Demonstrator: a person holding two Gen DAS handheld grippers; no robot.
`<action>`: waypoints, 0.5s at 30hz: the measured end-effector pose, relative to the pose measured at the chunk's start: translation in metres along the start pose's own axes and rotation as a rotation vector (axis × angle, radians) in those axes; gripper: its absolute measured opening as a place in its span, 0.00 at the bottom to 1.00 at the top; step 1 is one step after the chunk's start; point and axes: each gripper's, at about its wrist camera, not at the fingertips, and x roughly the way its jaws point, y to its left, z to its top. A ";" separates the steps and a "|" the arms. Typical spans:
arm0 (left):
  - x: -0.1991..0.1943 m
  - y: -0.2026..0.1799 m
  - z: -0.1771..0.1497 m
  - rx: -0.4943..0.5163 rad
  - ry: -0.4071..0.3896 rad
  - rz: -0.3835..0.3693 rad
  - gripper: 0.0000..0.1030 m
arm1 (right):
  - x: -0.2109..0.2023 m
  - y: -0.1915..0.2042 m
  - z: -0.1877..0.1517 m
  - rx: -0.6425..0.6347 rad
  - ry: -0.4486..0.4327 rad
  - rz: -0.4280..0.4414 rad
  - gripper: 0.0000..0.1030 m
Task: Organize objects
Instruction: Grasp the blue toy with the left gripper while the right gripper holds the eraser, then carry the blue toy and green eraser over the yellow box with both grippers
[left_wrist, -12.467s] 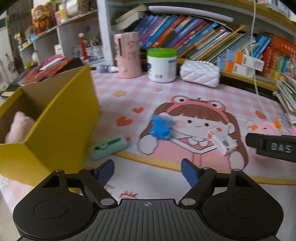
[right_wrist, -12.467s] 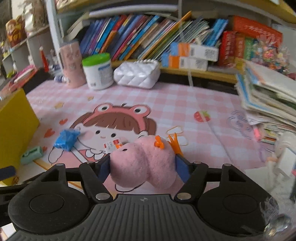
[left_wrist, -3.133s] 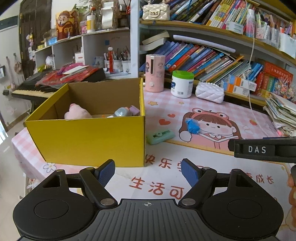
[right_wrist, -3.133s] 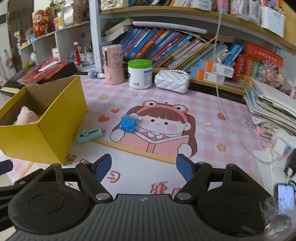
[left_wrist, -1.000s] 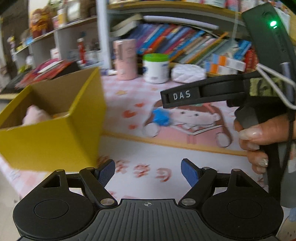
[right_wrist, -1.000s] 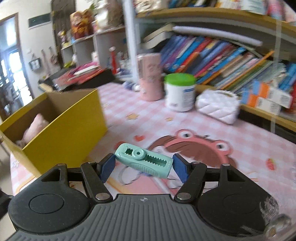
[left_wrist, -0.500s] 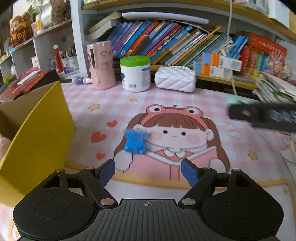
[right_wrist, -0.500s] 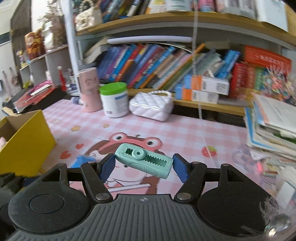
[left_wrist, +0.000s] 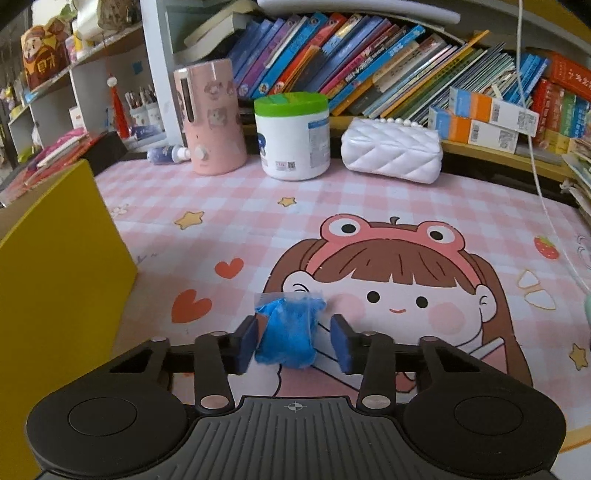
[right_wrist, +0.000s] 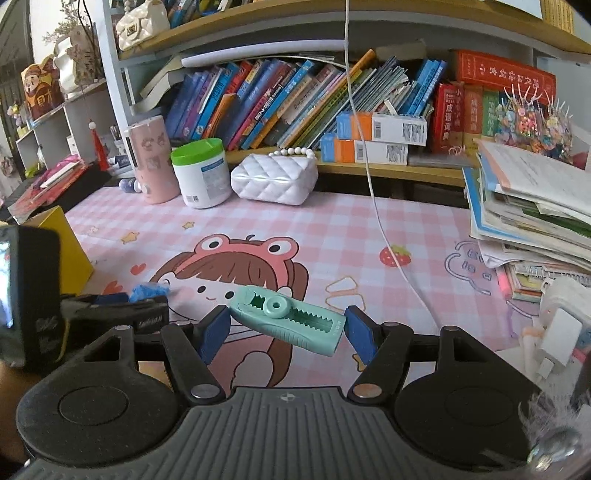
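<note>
- L gripper (left_wrist: 293, 341): jaws spread, bracketing blue crumpled bag (left_wrist: 287, 332) on pink cartoon mat (left_wrist: 332, 206); pads near its sides, contact unclear.
- R gripper (right_wrist: 286, 326): jaws pinching mint correction-tape dispenser (right_wrist: 288, 319) by its ends, tilted, above mat.
- Yellow box (left_wrist: 55, 266) left of L jaws.

Bright, even daylight across both views, soft shadows only. Sharp focus in the middle, heavy fisheye bending at the edges, dark corners, slight blur far right.
</note>
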 end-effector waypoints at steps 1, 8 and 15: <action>0.003 0.000 0.000 0.000 0.015 -0.002 0.30 | 0.000 0.001 -0.001 -0.003 0.002 0.000 0.64; -0.010 0.005 0.000 -0.014 0.000 -0.025 0.28 | -0.006 0.011 -0.006 -0.025 0.012 -0.016 0.64; -0.060 0.020 -0.008 -0.031 -0.043 -0.096 0.28 | -0.015 0.031 -0.018 -0.031 0.041 -0.042 0.64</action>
